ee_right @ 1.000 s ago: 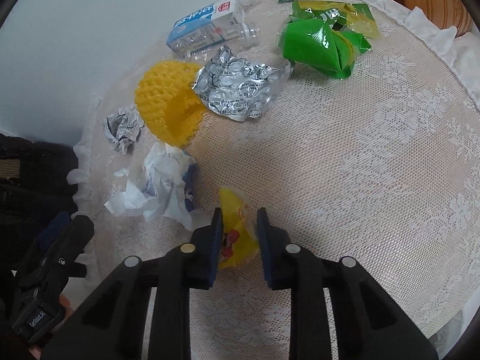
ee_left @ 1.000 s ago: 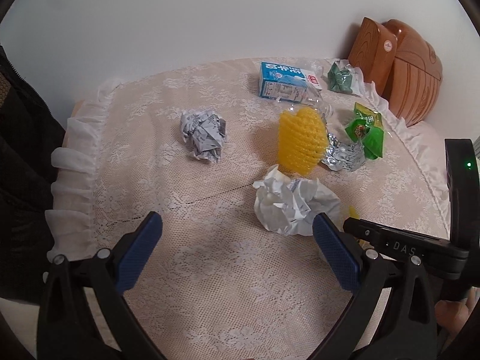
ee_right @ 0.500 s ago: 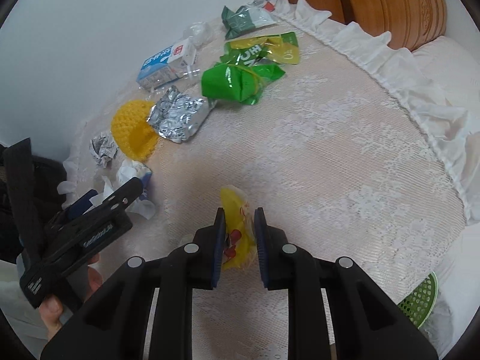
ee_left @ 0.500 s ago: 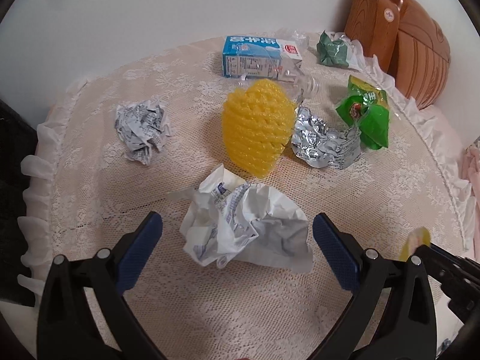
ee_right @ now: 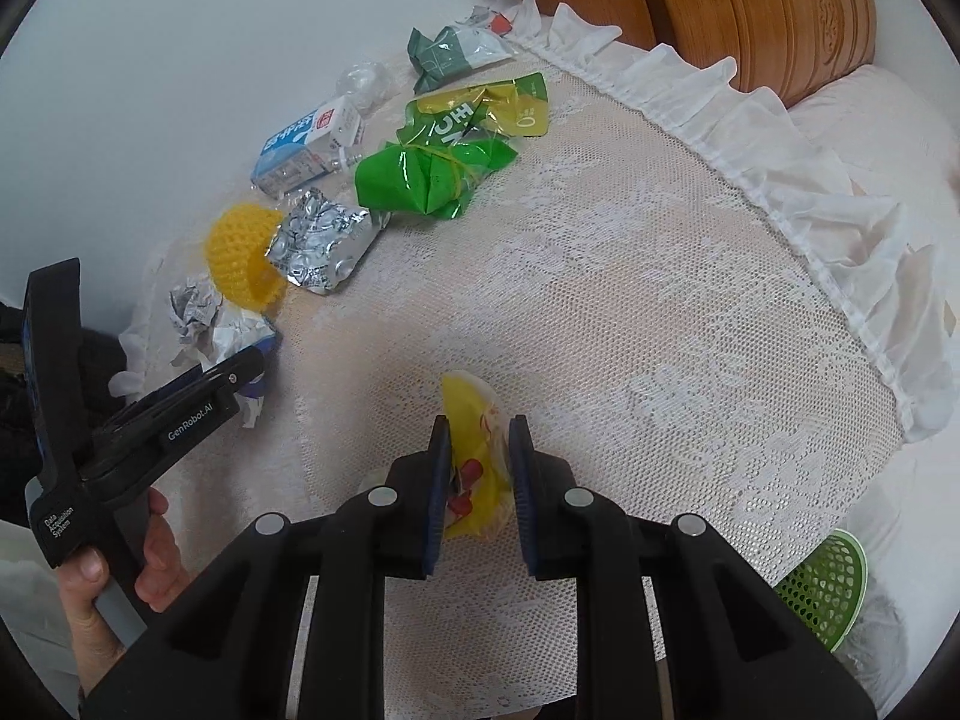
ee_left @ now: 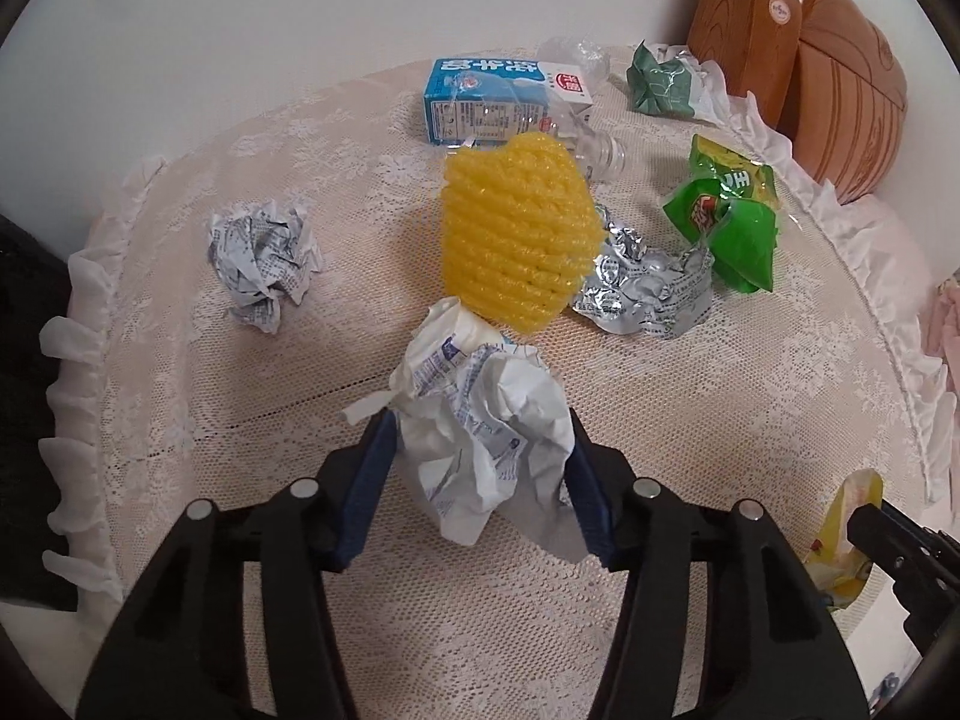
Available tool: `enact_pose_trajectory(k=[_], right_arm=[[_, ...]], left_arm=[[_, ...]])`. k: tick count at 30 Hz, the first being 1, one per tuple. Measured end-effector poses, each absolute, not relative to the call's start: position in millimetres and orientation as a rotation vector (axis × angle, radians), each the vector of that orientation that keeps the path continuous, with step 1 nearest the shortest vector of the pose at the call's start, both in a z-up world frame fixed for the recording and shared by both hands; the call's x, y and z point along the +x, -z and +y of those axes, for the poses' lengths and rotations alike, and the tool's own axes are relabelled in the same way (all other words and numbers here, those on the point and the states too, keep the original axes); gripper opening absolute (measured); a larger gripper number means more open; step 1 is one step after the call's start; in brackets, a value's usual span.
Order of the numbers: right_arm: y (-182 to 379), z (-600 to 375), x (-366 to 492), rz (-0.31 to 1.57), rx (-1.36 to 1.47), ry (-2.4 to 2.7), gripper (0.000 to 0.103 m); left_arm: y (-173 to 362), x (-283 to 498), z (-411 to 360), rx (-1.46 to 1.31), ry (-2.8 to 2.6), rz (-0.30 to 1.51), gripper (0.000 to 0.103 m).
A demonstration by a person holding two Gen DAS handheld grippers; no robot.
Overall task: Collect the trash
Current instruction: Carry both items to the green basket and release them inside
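The left tool (ee_left: 480,462) pinches a crumpled white paper (ee_left: 480,420) on the lace-covered surface (ee_left: 720,420), while the right tool (ee_right: 478,468) grips a yellow wrapper (ee_right: 474,456) above that surface.

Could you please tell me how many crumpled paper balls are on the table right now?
2. One paper ball sits between the left gripper's fingers, in front of the yellow foam net. The other ball lies alone toward the table's left edge. None appear hidden.
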State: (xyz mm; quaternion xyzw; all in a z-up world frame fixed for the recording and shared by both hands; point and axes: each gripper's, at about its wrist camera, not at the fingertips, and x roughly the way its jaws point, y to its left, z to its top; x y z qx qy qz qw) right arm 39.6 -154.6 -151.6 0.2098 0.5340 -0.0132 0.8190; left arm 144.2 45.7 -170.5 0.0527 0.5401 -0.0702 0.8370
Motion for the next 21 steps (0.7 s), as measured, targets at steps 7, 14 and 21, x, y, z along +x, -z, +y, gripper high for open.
enact_pose_trajectory(k=[7, 14, 21], right_arm=[[133, -179, 5, 1.080, 0.433, 0.026, 0.020], [137, -245, -94, 1.069, 0.412, 0.163, 0.020], [187, -323, -207, 1.138, 0.478, 0.406, 0.022]], left_arm=[[131, 107, 22, 0.136, 0.214, 1.093, 0.051], [108, 31, -54, 0.217, 0.464, 1.071, 0.051], [124, -52, -155, 0.334, 0.759, 1.109, 0.051]])
